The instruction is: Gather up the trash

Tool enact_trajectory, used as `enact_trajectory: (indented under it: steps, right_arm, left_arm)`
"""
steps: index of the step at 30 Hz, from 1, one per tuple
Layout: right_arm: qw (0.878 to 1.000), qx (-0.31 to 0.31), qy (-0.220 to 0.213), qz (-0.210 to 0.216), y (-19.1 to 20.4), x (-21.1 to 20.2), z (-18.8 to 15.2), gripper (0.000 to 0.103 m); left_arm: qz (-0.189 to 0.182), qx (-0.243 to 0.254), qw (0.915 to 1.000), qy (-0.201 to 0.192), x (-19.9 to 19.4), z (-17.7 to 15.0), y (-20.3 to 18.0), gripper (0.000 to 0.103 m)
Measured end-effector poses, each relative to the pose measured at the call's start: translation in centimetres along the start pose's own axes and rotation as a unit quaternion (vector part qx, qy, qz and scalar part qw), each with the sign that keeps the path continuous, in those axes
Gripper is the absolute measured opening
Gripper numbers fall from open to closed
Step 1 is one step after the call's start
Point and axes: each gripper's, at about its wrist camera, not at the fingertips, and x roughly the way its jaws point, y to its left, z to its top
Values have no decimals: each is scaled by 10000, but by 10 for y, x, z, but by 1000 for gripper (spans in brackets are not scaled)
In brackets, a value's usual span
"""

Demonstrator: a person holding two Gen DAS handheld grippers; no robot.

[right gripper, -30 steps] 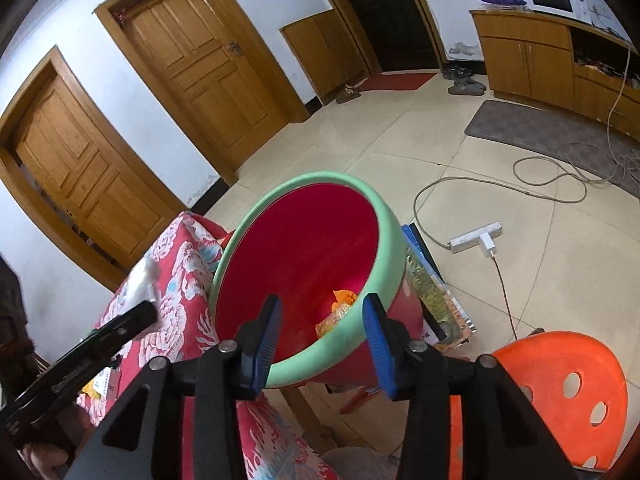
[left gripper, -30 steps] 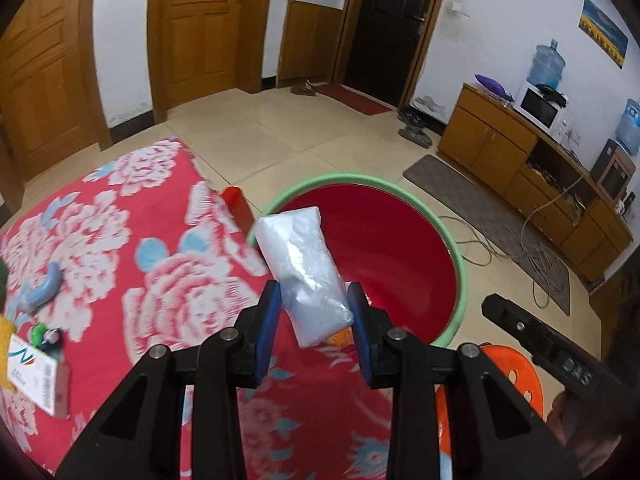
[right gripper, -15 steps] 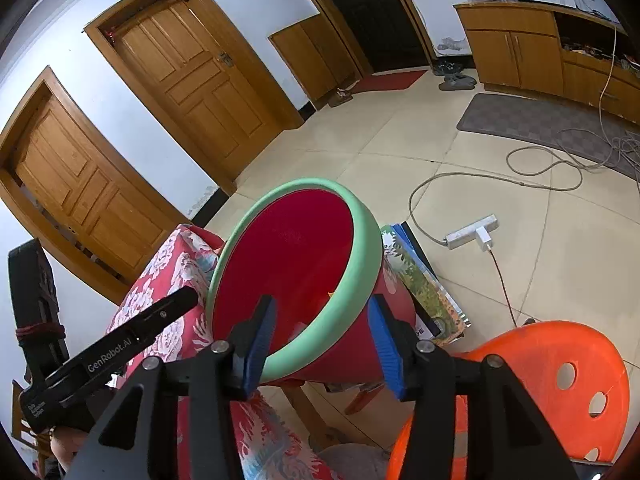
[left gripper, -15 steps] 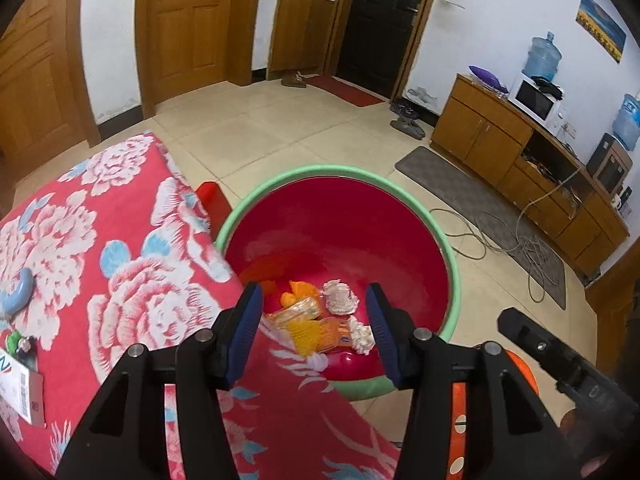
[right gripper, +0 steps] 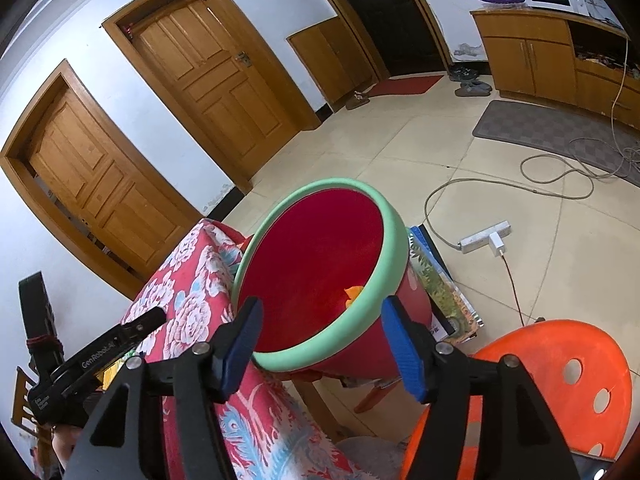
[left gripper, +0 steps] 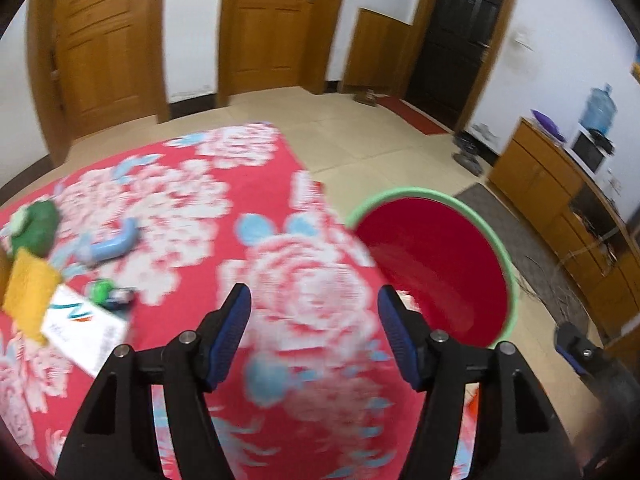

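Table (left gripper: 304,288) with red floral cloth filled most of the left wrist view; a red bin with a green rim (left gripper: 506,264) sat at its far right edge. In the right wrist view the bin (right gripper: 384,280) was tilted toward the camera, a scrap of orange trash (right gripper: 354,294) visible low inside; the rest of its contents were hidden by the rim.

Left tool (left gripper: 314,336): jaws spread, empty, hovering over the cloth. Right tool (right gripper: 322,344): jaws spread, empty, framing the near rim of the bin without visibly touching it.

My judgement: the step in hand was a reach for the next piece, with the left tool pointed at the table and the bin off to its right. Remaining items lay in a cluster at the table's left side: a white box (left gripper: 86,334), a yellow pad (left gripper: 28,294) overlapping it, a dark green lump (left gripper: 40,226), a pale blue curved piece (left gripper: 114,246), and a small green thing (left gripper: 102,290). Left view was motion-blurred, so I could not identify them further.

Next move called for swinging the left tool left and down, then closing on one item.
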Motion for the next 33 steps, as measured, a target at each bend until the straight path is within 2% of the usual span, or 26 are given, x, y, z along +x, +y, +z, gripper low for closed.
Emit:
enact_trajectory:
  steps: [11,20,22,26,33]
  right_arm:
    - [9999,-77,66,17,7,-1,-3,65]
    - [9998,-127,116,23,12,1,-5,65]
    - [9998,-146,125,18,14,0,-5,65]
    - [9998,-158,121,24,15,1,-6,65]
    - [9997,-204,88,76,20,-4,-8,65]
  left_arm:
    - [882,-684,9938,-6,-3,6,104,65]
    - [1166,-1139,9864,196,1,-2,163,65]
    - [1101,-1182,9867,198,1,-4,169,65]
    - [733,-1277,9881,441,-1,-12,172,66]
    - [476,-1180,9898,635,-14,-35,163,66]
